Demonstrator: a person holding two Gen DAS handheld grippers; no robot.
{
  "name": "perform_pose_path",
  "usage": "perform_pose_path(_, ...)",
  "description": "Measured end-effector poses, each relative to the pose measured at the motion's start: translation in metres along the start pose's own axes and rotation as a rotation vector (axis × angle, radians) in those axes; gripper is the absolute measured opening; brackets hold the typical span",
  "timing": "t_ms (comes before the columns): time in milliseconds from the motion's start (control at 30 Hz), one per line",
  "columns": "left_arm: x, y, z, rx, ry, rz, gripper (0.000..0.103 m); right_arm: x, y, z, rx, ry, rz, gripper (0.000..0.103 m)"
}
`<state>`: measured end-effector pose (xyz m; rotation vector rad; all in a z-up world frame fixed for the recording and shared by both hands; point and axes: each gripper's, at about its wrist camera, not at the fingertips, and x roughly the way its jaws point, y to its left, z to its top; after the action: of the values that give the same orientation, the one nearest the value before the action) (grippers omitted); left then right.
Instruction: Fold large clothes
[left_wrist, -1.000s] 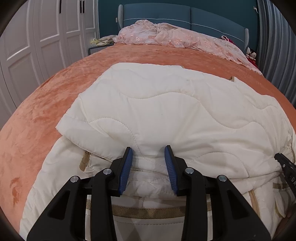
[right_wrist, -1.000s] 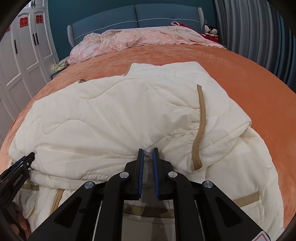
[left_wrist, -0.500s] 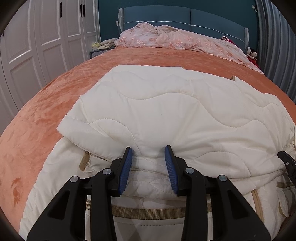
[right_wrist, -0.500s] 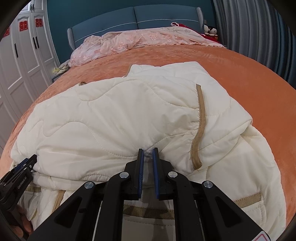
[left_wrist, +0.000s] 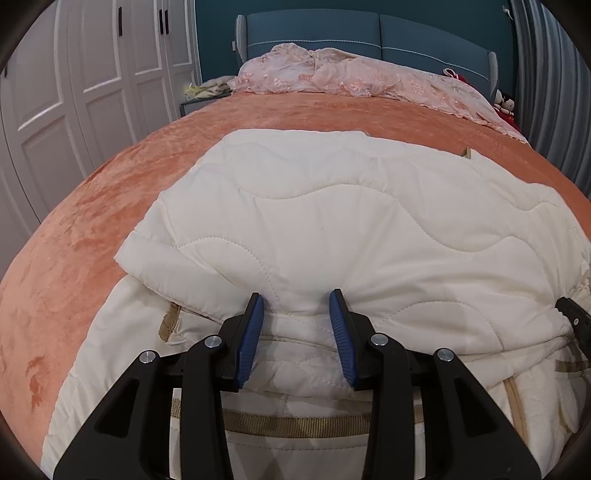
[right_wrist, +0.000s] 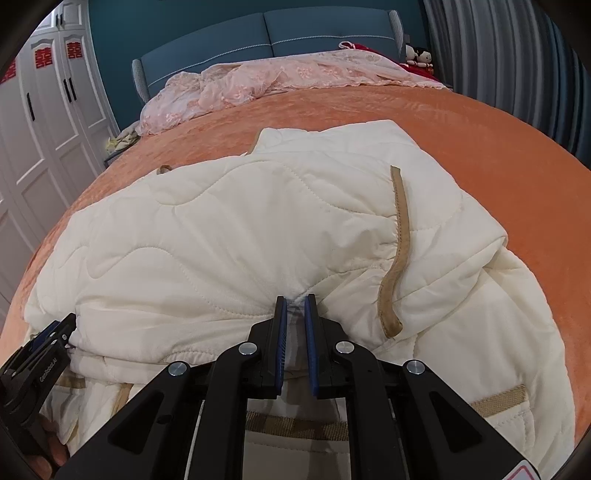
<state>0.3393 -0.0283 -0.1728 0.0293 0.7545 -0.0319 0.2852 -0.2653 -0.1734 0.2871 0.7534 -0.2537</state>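
The cream quilted jacket (left_wrist: 332, 221) lies spread on the orange bed cover (left_wrist: 92, 221), its upper half folded forward so that a doubled edge runs along the near side, just ahead of both tools. Tan trim (right_wrist: 400, 229) runs down the folded layer on the right side, and a tan webbing band (left_wrist: 295, 422) crosses the lower layer below the fold.

Left gripper (left_wrist: 297, 308): the fingers (left_wrist: 253, 332) stand apart, one on each side of a raised bulge of the folded edge. The fabric sits between the blue pads and bunches toward both; the pads appear to touch it, but a firm clamp cannot be confirmed. In the right wrist view this tool (right_wrist: 55, 339) lies at the jacket's left end.

Right gripper (right_wrist: 295, 306): the fingers (right_wrist: 280, 339) are clenched on a thin pinch of the same folded edge, with creases radiating from the contact point. Its tip (left_wrist: 572, 321) shows at the jacket's right end in the left wrist view.

Beyond the jacket, a pink lace cloth (right_wrist: 258, 85) lies against the blue headboard (right_wrist: 295, 33). White wardrobe doors (left_wrist: 92, 74) stand at the left.
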Motion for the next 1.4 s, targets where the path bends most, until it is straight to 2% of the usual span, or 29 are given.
perform_pose_path(67, -0.006, 0.010, 0.003, -0.036, 0.028, -0.057, 0.047, -0.016, -0.006, 0.002, 0.033, 0.014, -0.005, 0.010)
perform_pose_path(100, -0.013, 0.019, 0.004, -0.061, 0.062, -0.094, 0.062, -0.028, -0.010, 0.001, 0.060, 0.018, -0.009, 0.013)
perform_pose_path(133, -0.022, 0.027, 0.002, -0.082, 0.094, -0.116, 0.076, -0.051, -0.018, -0.004, 0.103, 0.003, 0.000, 0.023)
perform_pose_path(167, -0.031, 0.035, 0.001, -0.096, 0.105, -0.137, 0.080, -0.074, -0.029, -0.012, 0.138, -0.029, 0.019, 0.041)
perform_pose_path(200, -0.043, 0.044, -0.004, -0.111, 0.113, -0.131, 0.089, -0.093, -0.038, -0.020, 0.159, -0.058, 0.034, 0.051)
perform_pose_path(233, -0.058, 0.058, -0.011, -0.126, 0.120, -0.101, 0.091, -0.119, -0.054, -0.034, 0.180, -0.097, 0.035, 0.064)
perform_pose_path(267, -0.066, 0.067, -0.016, -0.133, 0.129, -0.087, 0.091, -0.140, -0.068, -0.044, 0.192, -0.114, 0.010, 0.066)
perform_pose_path(333, -0.081, 0.092, -0.031, -0.166, 0.185, -0.085, 0.093, -0.165, -0.096, -0.061, 0.213, -0.090, -0.045, 0.067)
perform_pose_path(400, -0.092, 0.114, -0.043, -0.214, 0.228, -0.066, 0.093, -0.180, -0.128, -0.078, 0.245, -0.030, -0.093, 0.067)
perform_pose_path(500, -0.108, 0.139, -0.058, -0.259, 0.251, -0.019, 0.093, -0.196, -0.159, -0.097, 0.299, 0.001, -0.128, 0.067)
perform_pose_path(567, -0.116, 0.150, -0.064, -0.269, 0.257, 0.010, 0.093, -0.200, -0.173, -0.107, 0.360, 0.019, -0.113, 0.067)
perform_pose_path(667, -0.122, 0.159, -0.073, -0.299, 0.278, 0.019, 0.093, -0.199, -0.185, -0.115, 0.458, 0.033, -0.041, 0.069)
perform_pose_path(733, -0.124, 0.163, -0.079, -0.316, 0.297, 0.013, 0.093, -0.193, -0.183, -0.117, 0.485, 0.044, -0.020, 0.069)
perform_pose_path(933, -0.120, 0.165, -0.099, -0.350, 0.366, -0.043, 0.094, -0.181, -0.162, -0.126, 0.446, 0.095, -0.003, 0.073)
perform_pose_path(1133, -0.128, 0.161, -0.109, -0.342, 0.349, -0.090, 0.096, -0.179, -0.150, -0.129, 0.418, 0.097, 0.008, 0.077)
perform_pose_path(1233, -0.131, 0.160, -0.110, -0.374, 0.356, -0.148, 0.094, -0.177, -0.146, -0.130, 0.428, 0.095, 0.037, 0.078)
perform_pose_path(1267, -0.132, 0.159, -0.109, -0.387, 0.357, -0.164, 0.091, -0.177, -0.146, -0.129, 0.435, 0.097, 0.042, 0.074)
perform_pose_path(1300, -0.134, 0.159, -0.109, -0.397, 0.358, -0.173, 0.081, -0.174, -0.145, -0.129, 0.446, 0.104, 0.063, 0.071)
perform_pose_path(1333, -0.135, 0.158, -0.109, -0.401, 0.361, -0.181, 0.066, -0.175, -0.145, -0.130, 0.456, 0.112, 0.081, 0.059)
perform_pose_path(1367, -0.136, 0.158, -0.108, -0.405, 0.367, -0.204, 0.058, -0.172, -0.144, -0.129, 0.470, 0.128, 0.106, 0.039)
perform_pose_path(1400, -0.135, 0.158, -0.107, -0.408, 0.377, -0.219, 0.046, -0.170, -0.144, -0.129, 0.482, 0.147, 0.126, 0.030)
